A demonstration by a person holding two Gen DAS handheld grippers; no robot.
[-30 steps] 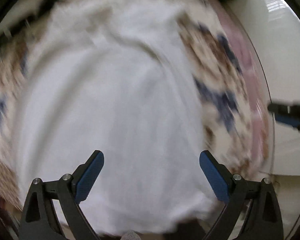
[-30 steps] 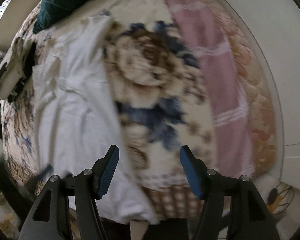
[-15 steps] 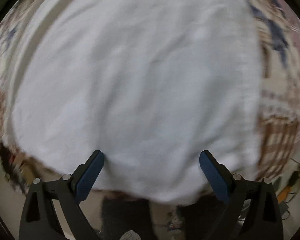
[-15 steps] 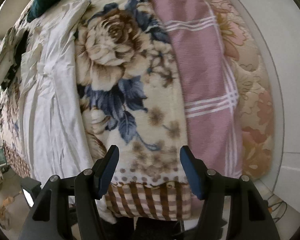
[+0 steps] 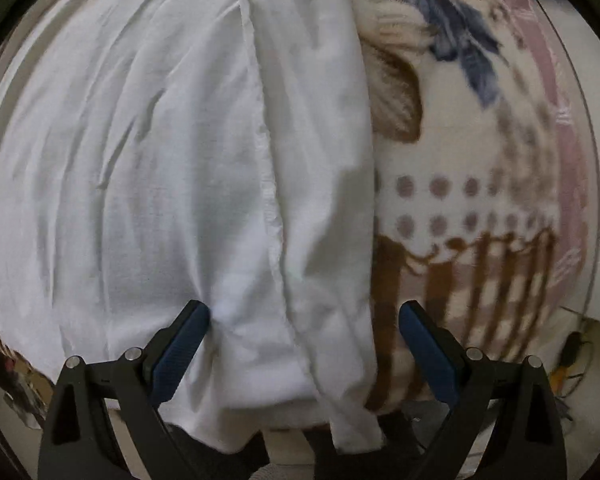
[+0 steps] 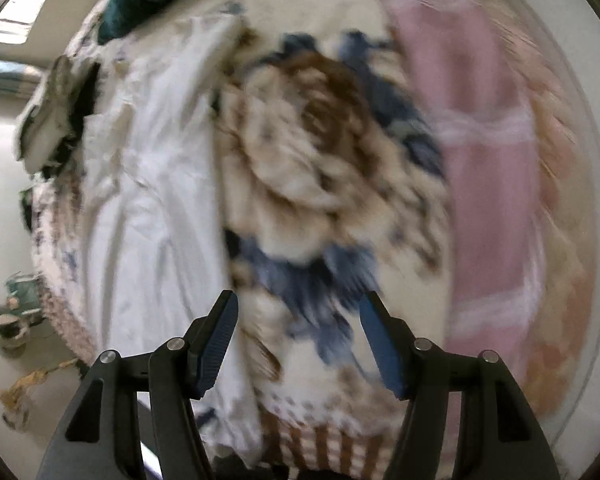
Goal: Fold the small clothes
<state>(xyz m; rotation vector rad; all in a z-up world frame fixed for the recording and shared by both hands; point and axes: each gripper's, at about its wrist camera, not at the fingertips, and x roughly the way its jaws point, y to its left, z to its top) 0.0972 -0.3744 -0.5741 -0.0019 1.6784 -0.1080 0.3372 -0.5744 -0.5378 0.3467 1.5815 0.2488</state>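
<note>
In the left wrist view, your left gripper (image 5: 302,346) points down at the near edge of the bed, its fingers (image 5: 180,350) spread wide with nothing pinched. The white garment (image 5: 160,160) lies flat on the floral blanket (image 5: 460,184), with its hem draping over the bed's near edge. A folded-over flap runs lengthwise down its right side. The left finger is right at the cloth, where small wrinkles gather, and the right finger sits past the garment's right border, over the blanket's checked fringe. To do this well, I would shift a little left so both fingers straddle only the hem corner, then close on all layers without catching the blanket.

In the right wrist view, your right gripper (image 6: 298,344) hangs above the blanket, fingers (image 6: 216,344) spread and empty. The garment (image 6: 152,208) stretches from the near edge toward the far end, left of the gripper. A pink striped cloth (image 6: 488,160) lies toward the bed's right edge. This view is blurred, so steady the hand. Bring it left over the garment's other hem corner before you grasp.
</note>
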